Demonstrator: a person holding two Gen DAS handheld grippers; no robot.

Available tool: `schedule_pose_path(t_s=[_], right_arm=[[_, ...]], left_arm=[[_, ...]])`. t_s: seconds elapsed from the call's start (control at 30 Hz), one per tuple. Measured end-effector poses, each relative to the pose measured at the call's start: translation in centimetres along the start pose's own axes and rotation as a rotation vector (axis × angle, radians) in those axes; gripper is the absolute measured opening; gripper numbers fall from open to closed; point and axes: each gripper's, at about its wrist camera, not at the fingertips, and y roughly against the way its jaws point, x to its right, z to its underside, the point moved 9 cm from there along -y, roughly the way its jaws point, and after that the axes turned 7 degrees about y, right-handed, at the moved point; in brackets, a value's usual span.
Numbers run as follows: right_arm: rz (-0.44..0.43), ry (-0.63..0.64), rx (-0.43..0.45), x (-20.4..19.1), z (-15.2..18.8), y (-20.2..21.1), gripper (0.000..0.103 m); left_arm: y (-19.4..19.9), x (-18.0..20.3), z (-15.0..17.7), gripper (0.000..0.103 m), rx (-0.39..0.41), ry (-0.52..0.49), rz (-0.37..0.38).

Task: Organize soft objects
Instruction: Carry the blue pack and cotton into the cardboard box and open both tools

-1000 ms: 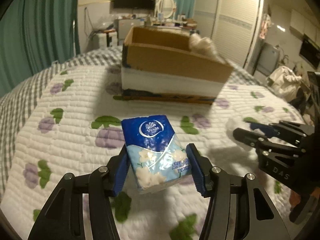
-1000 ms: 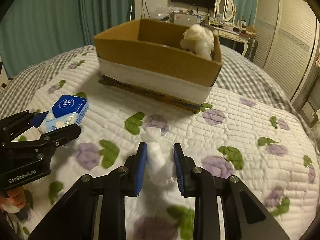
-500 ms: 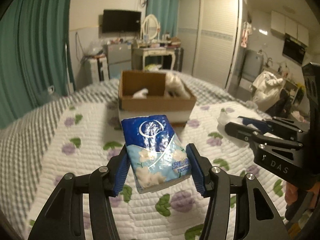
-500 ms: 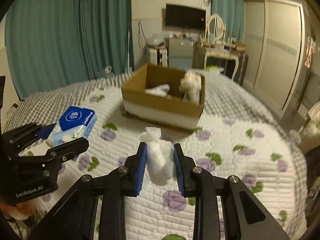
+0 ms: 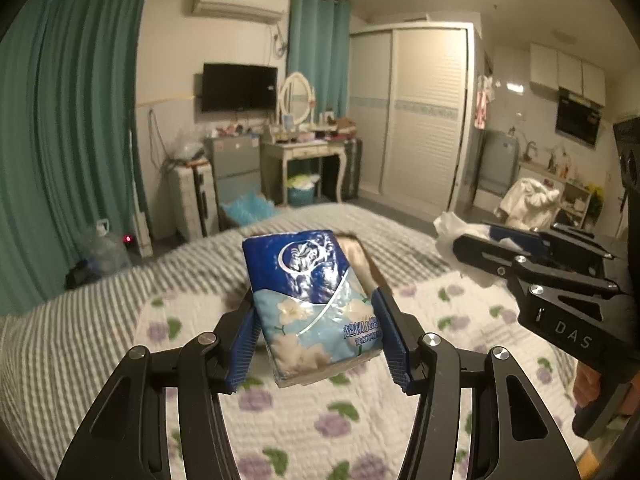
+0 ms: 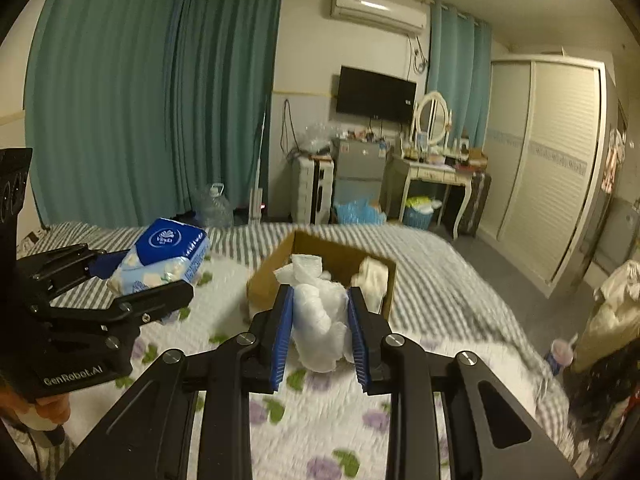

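Observation:
My left gripper (image 5: 316,322) is shut on a blue tissue pack (image 5: 310,300), held high above the bed; the pack also shows in the right wrist view (image 6: 162,256). My right gripper (image 6: 320,320) is shut on a crumpled white soft wad (image 6: 320,320), also lifted, which also shows in the left wrist view (image 5: 452,228). A cardboard box (image 6: 276,264) sits on the quilt ahead of the right gripper, with white soft items (image 6: 374,276) inside. In the left wrist view the box (image 5: 362,254) is mostly hidden behind the pack.
The bed has a white quilt with purple flowers (image 5: 304,420) and a grey checked sheet (image 6: 448,292). Beyond the foot stand a dressing table (image 5: 308,152), a small fridge (image 6: 358,176), a wardrobe (image 5: 424,120), teal curtains (image 6: 140,100) and a water jug (image 5: 104,246).
Both grippers have risen and tilted up with their loads. The box now looks smaller and lower, and much more of the room is in view.

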Motion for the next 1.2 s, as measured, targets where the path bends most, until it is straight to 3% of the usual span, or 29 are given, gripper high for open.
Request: schedule_pose_path(t_s=[0.27,0.5,0.97,1.2], right_arm=[[0.023,0.080,0.045,1.3,-5.8,-5.2,0.026],[0.013,0.046,0.036,2.9,-7.5,-11.7,0.026],[-0.045,-0.109,-0.093,5.8,0.2,-25.7,0.026],[-0.047,-0.117,-0.090,6.3,0.5,-27.3,0.028]], left_arm=[[-5.2,-1.4,-4.3,0.054,0.053,-0.044,-0.042],[-10.4,-3.0,-4.9,0.054,0.044,-0.064,-0.076],[-20.4,-3.5,1.9,0.054,-0.113,-0.099,-0.109],[-21.2,-3.6,2.5,0.059,-0.115,-0.077,-0.125]])
